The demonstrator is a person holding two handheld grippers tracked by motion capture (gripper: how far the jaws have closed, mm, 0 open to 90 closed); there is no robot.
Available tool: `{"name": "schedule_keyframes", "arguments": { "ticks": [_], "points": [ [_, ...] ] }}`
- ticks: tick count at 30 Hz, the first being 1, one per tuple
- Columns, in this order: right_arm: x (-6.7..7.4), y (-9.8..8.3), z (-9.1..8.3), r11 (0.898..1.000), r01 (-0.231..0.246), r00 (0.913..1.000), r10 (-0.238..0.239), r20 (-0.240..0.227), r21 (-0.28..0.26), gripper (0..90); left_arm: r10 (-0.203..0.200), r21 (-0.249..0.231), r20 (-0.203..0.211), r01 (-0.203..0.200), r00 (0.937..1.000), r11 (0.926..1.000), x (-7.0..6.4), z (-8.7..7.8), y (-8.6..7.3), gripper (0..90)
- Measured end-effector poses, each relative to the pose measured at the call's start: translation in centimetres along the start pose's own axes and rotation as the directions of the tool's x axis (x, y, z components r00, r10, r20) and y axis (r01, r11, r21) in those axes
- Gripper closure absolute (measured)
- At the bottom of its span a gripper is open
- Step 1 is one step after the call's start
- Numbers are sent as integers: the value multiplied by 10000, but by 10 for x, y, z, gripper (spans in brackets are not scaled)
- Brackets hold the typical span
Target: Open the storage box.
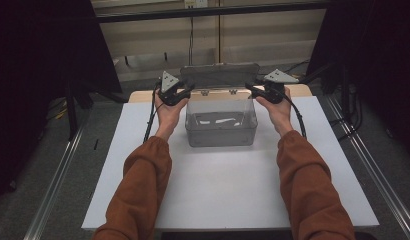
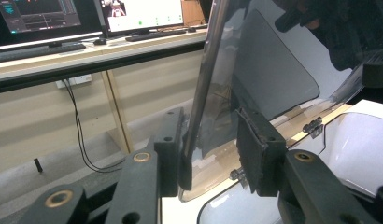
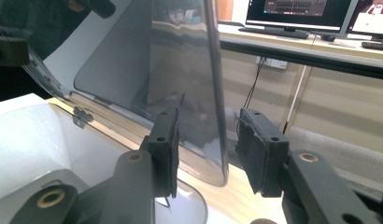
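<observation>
Both forearms outstretched, left gripper (image 1: 189,90) and right gripper (image 1: 249,88) jaws parted.

A white table (image 1: 228,195) carries a clear plastic box (image 1: 221,129) near its far edge.

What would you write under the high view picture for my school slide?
Two hand-held grippers, left and right, flank the raised lid of a clear plastic box on a white table.

Monitors (image 2: 87,14) glowing on the desk (image 2: 87,51) behind, keyboard (image 2: 40,50) along its front edge, black cables (image 2: 77,126) dangling below.
</observation>
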State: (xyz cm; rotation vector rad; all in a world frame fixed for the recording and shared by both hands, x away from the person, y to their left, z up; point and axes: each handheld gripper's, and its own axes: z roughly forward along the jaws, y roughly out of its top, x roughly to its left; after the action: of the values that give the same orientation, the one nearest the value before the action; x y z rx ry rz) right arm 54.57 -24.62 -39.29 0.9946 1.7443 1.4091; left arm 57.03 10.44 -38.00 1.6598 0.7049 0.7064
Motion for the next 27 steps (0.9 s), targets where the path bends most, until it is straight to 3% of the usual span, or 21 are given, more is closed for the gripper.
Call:
{"name": "schedule_keyframes", "arguments": {
  "ticks": [4,6,8,12,15,17,18,20,27],
  "points": [
    [-1,-4,2,9994,-348,9989,347,-330,-30,609,-125,162,-6,125,9999,9998,2,2,-2,649],
    [0,-5,5,9999,-46,9996,49,-280,116,624,-124,222,-17,124,9999,9997,4,2,-5,667],
    [-1,-5,7,9999,-142,9995,144,-285,88,662,-233,197,-10,233,9997,9995,4,3,-5,667],
    [-3,-5,9,9998,-163,9995,165,-278,74,669,129,354,-110,-125,9999,9993,5,4,-3,671],
    [-4,-4,10,9998,-126,9996,130,-264,143,676,-62,441,-65,65,10000,9990,6,6,-4,671],
    [-4,-4,10,9998,-173,9995,177,-271,133,678,-716,378,110,712,9974,9967,8,8,-5,661],
    [-4,-4,10,9996,-209,9994,214,-269,172,679,-788,377,127,783,9968,9962,8,8,-5,652],
    [-4,-4,9,9995,-263,9992,267,-300,155,686,-252,671,133,243,9996,9974,9,9,-4,655],
    [-5,-4,12,9994,-225,9995,230,-197,270,695,-599,767,75,592,9982,9953,10,13,-6,661]
  ]
}}
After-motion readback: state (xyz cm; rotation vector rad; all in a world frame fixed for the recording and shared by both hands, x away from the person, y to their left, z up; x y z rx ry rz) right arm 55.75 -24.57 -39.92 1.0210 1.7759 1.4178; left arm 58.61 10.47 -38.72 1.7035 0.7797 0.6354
